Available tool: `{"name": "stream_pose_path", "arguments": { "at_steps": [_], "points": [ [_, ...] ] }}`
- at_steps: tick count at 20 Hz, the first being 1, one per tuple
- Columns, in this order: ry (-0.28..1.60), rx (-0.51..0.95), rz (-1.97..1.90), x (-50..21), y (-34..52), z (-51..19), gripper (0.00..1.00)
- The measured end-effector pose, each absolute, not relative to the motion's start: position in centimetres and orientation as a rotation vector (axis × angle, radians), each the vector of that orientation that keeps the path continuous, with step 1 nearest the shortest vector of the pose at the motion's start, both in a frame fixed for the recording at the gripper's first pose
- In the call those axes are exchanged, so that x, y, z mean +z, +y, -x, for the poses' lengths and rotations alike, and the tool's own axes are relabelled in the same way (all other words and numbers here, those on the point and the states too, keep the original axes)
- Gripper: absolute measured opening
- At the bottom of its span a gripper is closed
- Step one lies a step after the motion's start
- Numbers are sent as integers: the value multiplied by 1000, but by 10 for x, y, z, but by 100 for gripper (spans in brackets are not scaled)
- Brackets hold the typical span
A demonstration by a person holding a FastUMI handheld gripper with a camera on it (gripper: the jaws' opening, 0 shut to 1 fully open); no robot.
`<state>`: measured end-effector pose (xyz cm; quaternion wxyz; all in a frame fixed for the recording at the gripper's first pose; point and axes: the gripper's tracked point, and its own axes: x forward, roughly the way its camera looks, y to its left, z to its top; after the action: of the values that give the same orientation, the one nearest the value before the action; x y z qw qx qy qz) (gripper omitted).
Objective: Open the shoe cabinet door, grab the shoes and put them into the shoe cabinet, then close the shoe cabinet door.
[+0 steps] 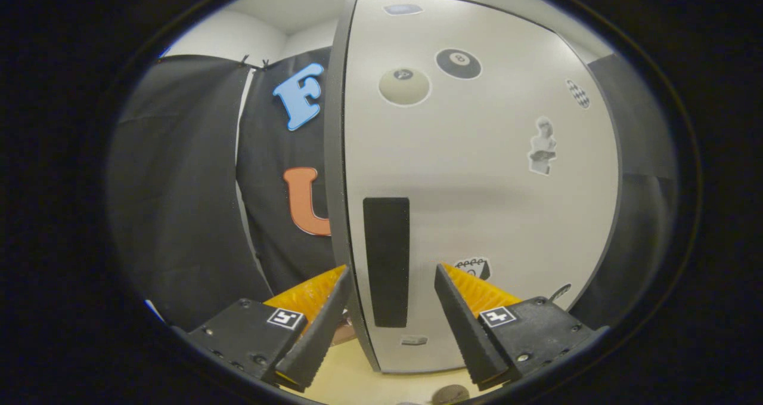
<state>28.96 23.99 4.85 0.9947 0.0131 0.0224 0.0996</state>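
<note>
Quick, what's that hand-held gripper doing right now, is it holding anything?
Hand-held gripper: open, holding nothing; its fingers straddle the cabinet door's edge by the black handle.

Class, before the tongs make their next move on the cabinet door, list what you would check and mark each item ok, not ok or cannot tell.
1. Tongs open: ok, a wide gap between the fingers.
2. Door edge lies between the fingers: ok, the left finger sits outside the edge, the right finger in front of the door face.
3. Black handle strip lined up in the gap: ok, just ahead of the fingers.
4. Fingers touching the door: cannot tell.
5. Door fully shut or ajar: cannot tell from this angle.
6. Shoes ready nearby: cannot tell.
</note>
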Motion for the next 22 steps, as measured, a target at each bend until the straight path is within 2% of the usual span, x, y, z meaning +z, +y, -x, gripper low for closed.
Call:
{"name": "stream_pose_path", "arguments": {
  "at_steps": [3,6,8,11,18,22],
  "points": [
    [79,227,-20,40,247,-295,77],
    [56,167,-5,43,240,-298,64],
    [48,150,-12,43,241,-299,46],
    [21,108,0,42,238,-301,39],
    [35,220,13,39,236,-292,30],
    [53,272,3,36,232,-261,27]
  ]
}}
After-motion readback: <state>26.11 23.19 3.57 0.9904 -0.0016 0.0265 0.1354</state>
